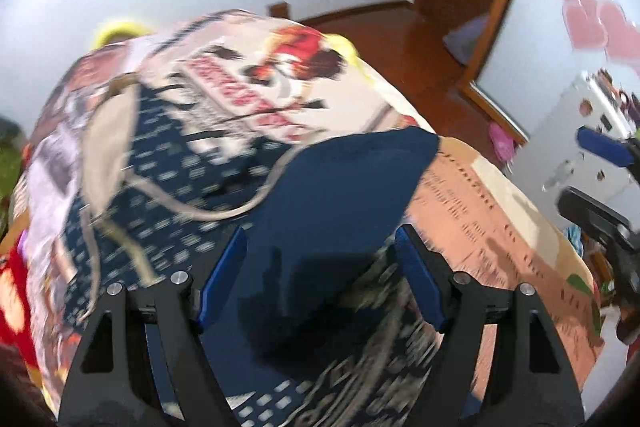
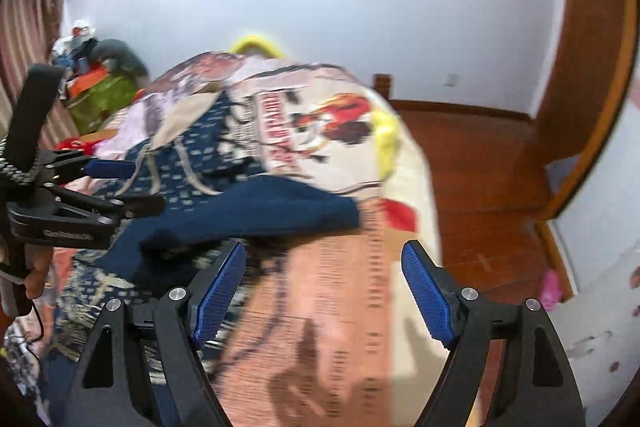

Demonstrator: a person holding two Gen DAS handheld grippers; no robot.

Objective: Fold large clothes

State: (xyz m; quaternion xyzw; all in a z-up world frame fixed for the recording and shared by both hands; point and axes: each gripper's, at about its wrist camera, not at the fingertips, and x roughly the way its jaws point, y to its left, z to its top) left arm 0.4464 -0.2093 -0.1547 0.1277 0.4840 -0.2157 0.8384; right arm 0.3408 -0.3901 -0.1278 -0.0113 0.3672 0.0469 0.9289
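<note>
While both point steeply down over the navy garment (image 1: 336, 195), left tool (image 1: 320, 279) and right tool (image 2: 324, 291) gape released.

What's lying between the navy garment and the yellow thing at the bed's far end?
Only the printed bedspread between the navy garment and the yellow thing; the right wrist view shows it.

A navy patterned garment (image 1: 168, 163) is lying rumpled across the printed bedspread (image 1: 480, 195), its plain blue part (image 1: 340, 187) (blurred) folded over.
</note>
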